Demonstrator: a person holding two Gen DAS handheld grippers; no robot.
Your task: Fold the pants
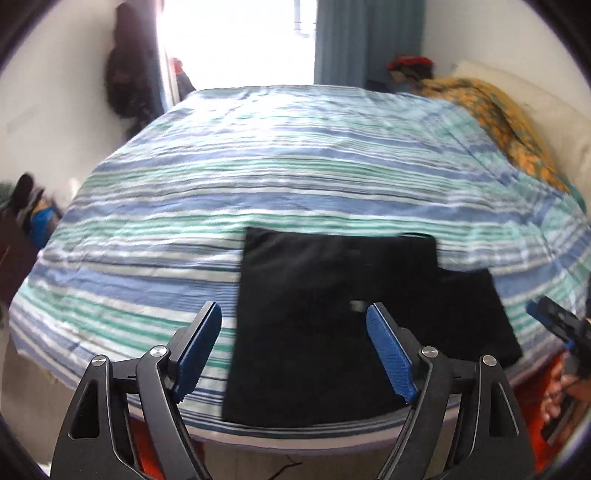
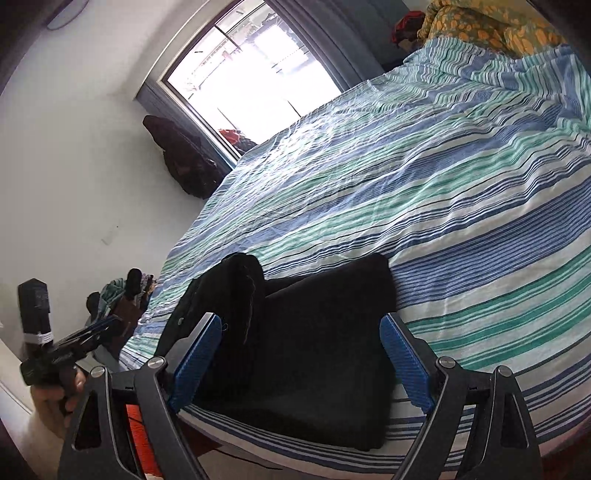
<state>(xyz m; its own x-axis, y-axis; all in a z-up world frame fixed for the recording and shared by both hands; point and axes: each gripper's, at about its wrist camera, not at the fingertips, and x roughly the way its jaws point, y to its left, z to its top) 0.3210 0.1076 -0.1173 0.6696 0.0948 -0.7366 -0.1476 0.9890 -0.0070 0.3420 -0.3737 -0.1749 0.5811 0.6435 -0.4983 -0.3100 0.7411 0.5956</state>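
**Folded black pants lying at the near edge of the bed, both grippers spread above them**

In the left wrist view, the left gripper (image 1: 295, 350) is hovering over the near edge of the bed (image 1: 258, 166), its blue-padded fingers (image 1: 197, 350) standing wide apart with nothing pressed between them. The black pants (image 1: 314, 314) are lying folded into a flat, roughly rectangular stack on the striped blue, green and white cover, at the near edge. The left finger is sitting over the striped cover just left of the pants' left edge, while the right finger is showing over the black cloth itself, so the left part of the stack is lying in the gap between them. A second layer of the pants is sticking out to the right under the top fold. At the far right edge of this view, the right gripper (image 1: 554, 325) is showing, apart from the cloth.

In the right wrist view, the right gripper (image 2: 301, 354) is also spread wide, empty, with the pants (image 2: 314, 332) lying between and beyond its fingers (image 2: 406, 358). The left side of the stack is bulging up in a thick rounded fold. Far right, an orange-patterned blanket (image 2: 491, 26) is heaped at the bed's far end.
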